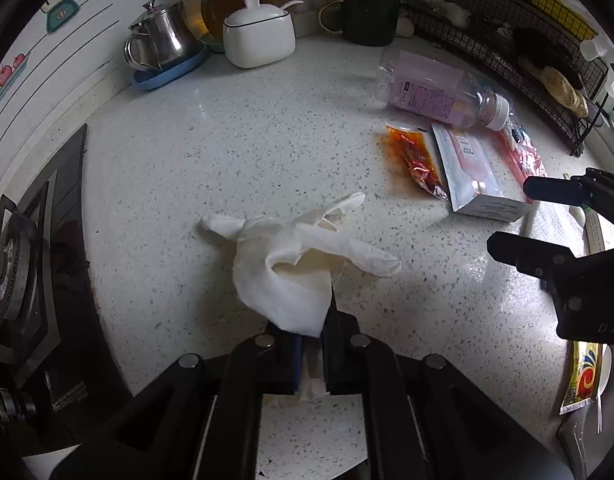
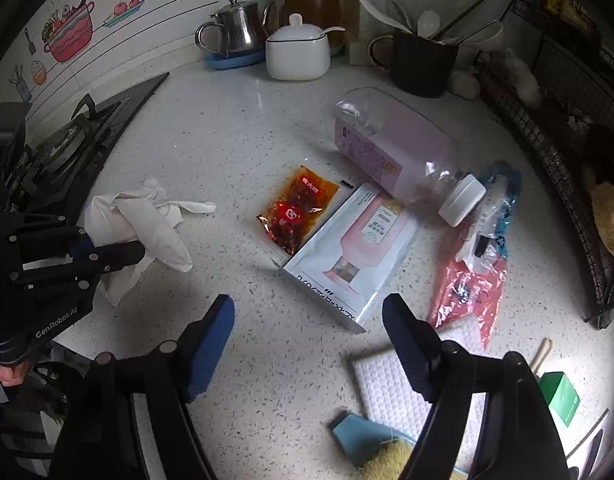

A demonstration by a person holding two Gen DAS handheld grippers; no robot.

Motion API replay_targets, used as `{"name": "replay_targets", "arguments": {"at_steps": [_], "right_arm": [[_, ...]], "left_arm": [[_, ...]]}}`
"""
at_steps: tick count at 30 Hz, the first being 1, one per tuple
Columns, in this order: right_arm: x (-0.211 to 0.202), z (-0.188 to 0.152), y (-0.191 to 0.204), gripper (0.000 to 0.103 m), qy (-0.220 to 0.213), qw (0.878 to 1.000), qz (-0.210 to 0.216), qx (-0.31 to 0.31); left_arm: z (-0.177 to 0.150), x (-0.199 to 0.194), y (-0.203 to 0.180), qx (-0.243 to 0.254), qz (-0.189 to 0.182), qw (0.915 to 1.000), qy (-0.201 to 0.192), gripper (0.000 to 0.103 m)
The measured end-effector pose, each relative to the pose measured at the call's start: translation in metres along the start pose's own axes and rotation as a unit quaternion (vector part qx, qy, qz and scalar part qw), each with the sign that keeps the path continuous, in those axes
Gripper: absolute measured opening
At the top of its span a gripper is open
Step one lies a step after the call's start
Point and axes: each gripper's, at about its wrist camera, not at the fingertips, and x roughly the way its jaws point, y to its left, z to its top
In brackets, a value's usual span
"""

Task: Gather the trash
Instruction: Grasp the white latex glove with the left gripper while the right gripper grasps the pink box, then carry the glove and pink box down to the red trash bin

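- The left gripper [image 1: 313, 344] pinches a crumpled tissue [image 1: 291, 264] above mid-counter.
- The right gripper [image 2: 307, 332] hangs spread and empty, near the flat box [image 2: 347, 256].
- Sauce packet [image 2: 297, 208], bottle [image 2: 399, 156] and wrappers [image 2: 475, 280] remain, toward the counter's [image 2: 227, 128] right edge.

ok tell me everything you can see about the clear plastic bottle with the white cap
The clear plastic bottle lies on its side on the speckled countertop, white screw cap on and pointing toward the wire rack. A pale pink label with small print wraps its body. It looks empty. Its neck end rests against a white and pink pouch and a crumpled blue wrapper. Neither gripper touches it.
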Motion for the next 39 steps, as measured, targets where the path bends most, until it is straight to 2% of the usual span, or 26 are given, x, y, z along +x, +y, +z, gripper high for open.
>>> {"name": "replay_targets", "arguments": {"at_steps": [3,5,7,8,9,11,25,32,39], "right_arm": [[0.012,0.002,-0.001,0.056,0.014,1.0,0.016,-0.007],[0.016,0.002,-0.001,0.037,0.02,0.999,0.024,-0.011],[0.019,0.003,0.0,0.028,0.021,0.999,0.027,-0.011],[0.02,0.004,0.001,0.016,0.021,0.999,0.023,-0.016],[0.02,0.005,0.003,0.008,0.023,0.999,0.024,-0.019],[0.02,0.005,0.005,0.003,0.025,0.999,0.041,-0.014],[-0.04,-0.008,0.052,0.001,-0.023,0.999,0.049,0.002],[-0.086,-0.04,0.093,0.001,-0.043,0.998,0.049,0.002],[-0.11,-0.059,0.138,0.001,-0.049,0.997,0.053,0.013]], "left_arm": [[0.0,0.004,0.001,-0.001,0.008,1.0,0.004,0.006],[0.0,0.006,0.002,-0.001,0.01,0.9999,0.006,0.006],[0.0,0.006,0.002,-0.003,0.01,0.9999,0.005,0.006],[0.0,0.006,0.003,-0.004,0.009,0.9999,0.003,0.006],[0.0,0.005,0.003,-0.005,0.01,0.9999,0.001,0.006],[-0.001,0.002,0.003,-0.009,0.01,0.9999,-0.002,0.006],[-0.039,-0.065,0.021,-0.036,-0.007,0.9983,-0.046,0.006],[-0.078,-0.103,0.036,-0.039,-0.02,0.997,-0.063,0.006],[-0.126,-0.136,0.056,-0.033,-0.021,0.9963,-0.076,0.006]]}}
